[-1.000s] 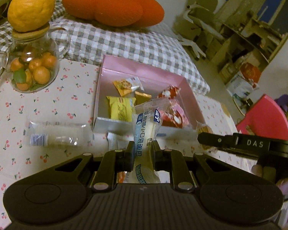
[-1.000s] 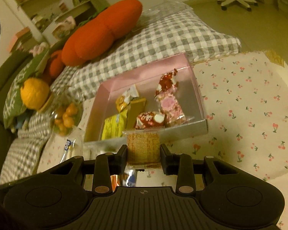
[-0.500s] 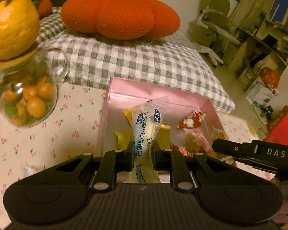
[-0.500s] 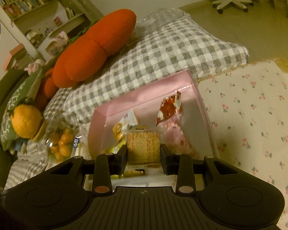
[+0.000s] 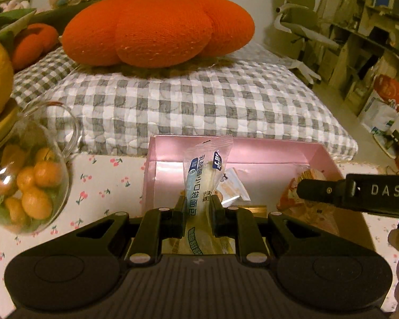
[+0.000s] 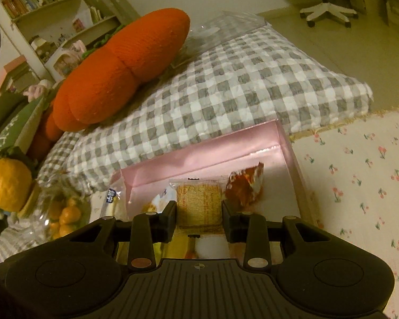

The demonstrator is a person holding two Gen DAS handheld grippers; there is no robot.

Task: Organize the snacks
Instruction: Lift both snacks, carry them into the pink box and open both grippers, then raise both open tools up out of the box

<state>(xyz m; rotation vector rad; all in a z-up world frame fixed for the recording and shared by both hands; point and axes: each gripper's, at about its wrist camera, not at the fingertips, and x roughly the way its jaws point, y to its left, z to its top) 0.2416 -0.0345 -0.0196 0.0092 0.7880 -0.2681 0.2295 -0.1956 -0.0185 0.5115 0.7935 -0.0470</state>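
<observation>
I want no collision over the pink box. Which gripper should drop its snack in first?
Probably the right gripper: its cracker packet already hangs over the pink box. The left gripper, with the bread packet, sits near the box's front.

my table, under a white cloth printed with small red cherries point(image 6: 364, 186), carries an open pink cardboard box point(image 5: 252, 154) at its far edge and a clear glass jar of small oranges point(image 5: 32, 186) near its left edge.
</observation>
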